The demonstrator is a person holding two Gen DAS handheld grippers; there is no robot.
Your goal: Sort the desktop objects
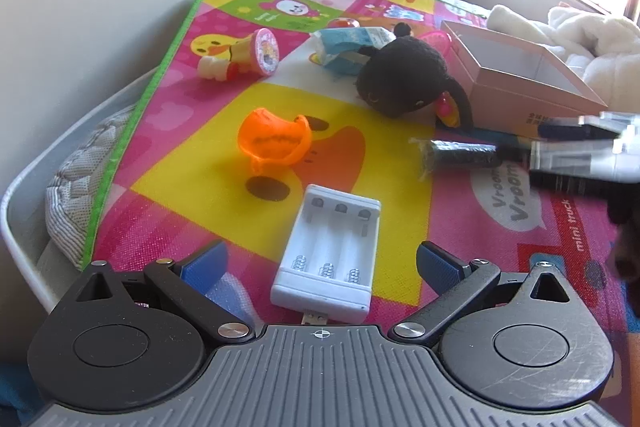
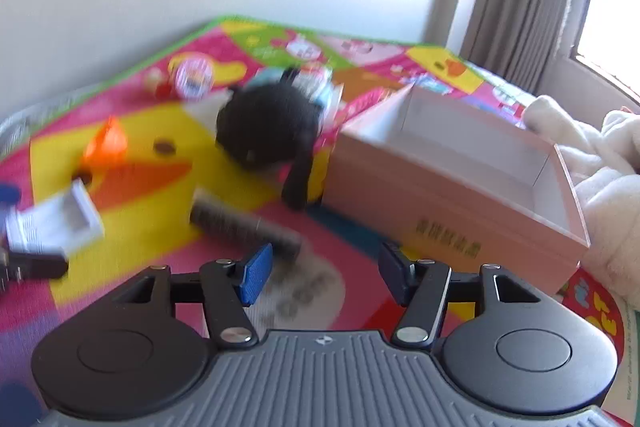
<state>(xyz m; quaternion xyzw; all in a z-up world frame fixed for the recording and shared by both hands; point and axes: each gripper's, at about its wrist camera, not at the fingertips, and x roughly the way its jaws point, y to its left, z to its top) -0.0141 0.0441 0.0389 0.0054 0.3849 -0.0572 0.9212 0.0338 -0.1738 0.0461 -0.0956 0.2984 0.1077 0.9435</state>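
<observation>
2 tools hover over a colourful cartoon play mat. Farthest right sits an open pink cardboard box, then a black plush toy, a white plastic battery charger, a black cylindrical roll. Left tool: wide, empty. Right tool: half-open, empty.

Colourful cartoon play mat with a green edge covers the surface, its far end against the wall. On it: white battery charger nearest; orange plastic piece beyond it to the left; black cylinder to the right; black plush toy mid-mat, touching the open pink box at right. Far side: small toy figure with round pink lid at left, blue-and-white carton behind the plush; white fluffy fabric lies beyond the box.
</observation>
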